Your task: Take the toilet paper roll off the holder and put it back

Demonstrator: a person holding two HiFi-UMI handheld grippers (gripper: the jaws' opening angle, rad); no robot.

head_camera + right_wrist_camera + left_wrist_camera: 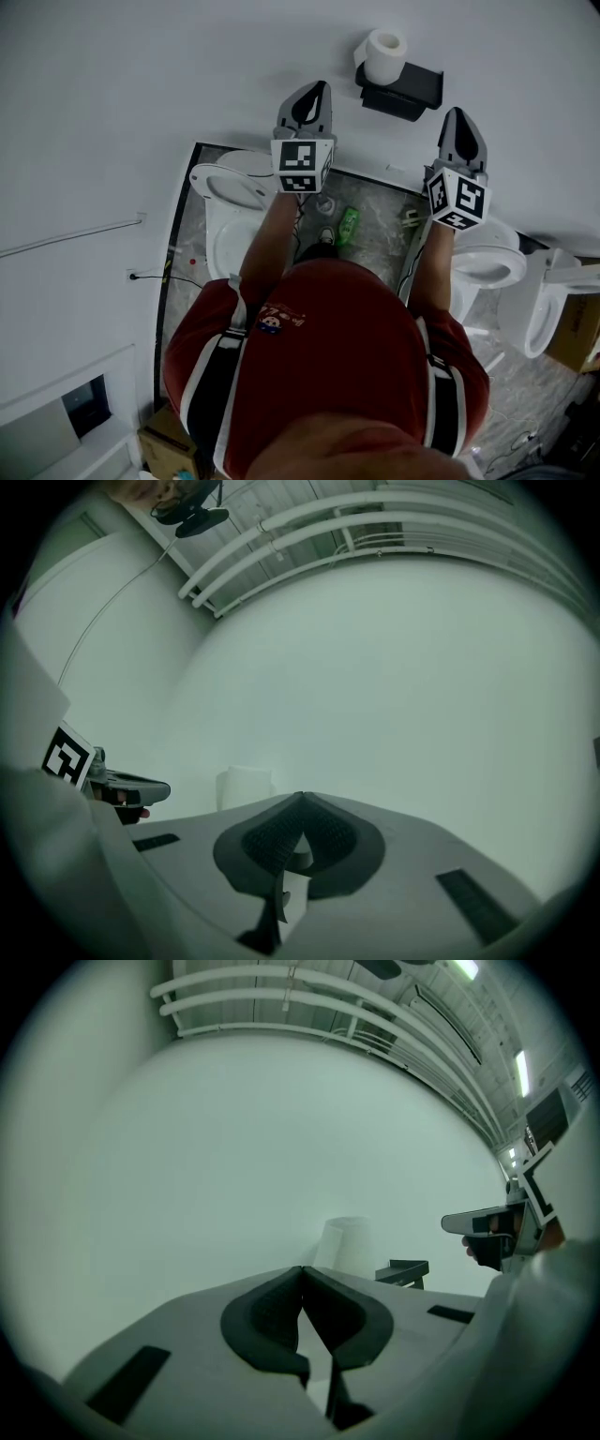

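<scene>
There's the toilet paper roll (385, 52), a plain white, soft-looking cylinder, standing on end on the black boxy holder (412, 89). It sits ahead of the left gripper (316, 89) and off to its fingers' right, and to the left of the right gripper (459, 117). Both pairs of dark ribbed fingers are pressed together and empty. A smooth white wall (169, 75) leaves open room around the roll.

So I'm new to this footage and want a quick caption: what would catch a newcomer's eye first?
A white toilet paper roll sits on a black holder high on the bare wall. The left gripper and right gripper point toward it from below, jaws shut, holding nothing.
</scene>
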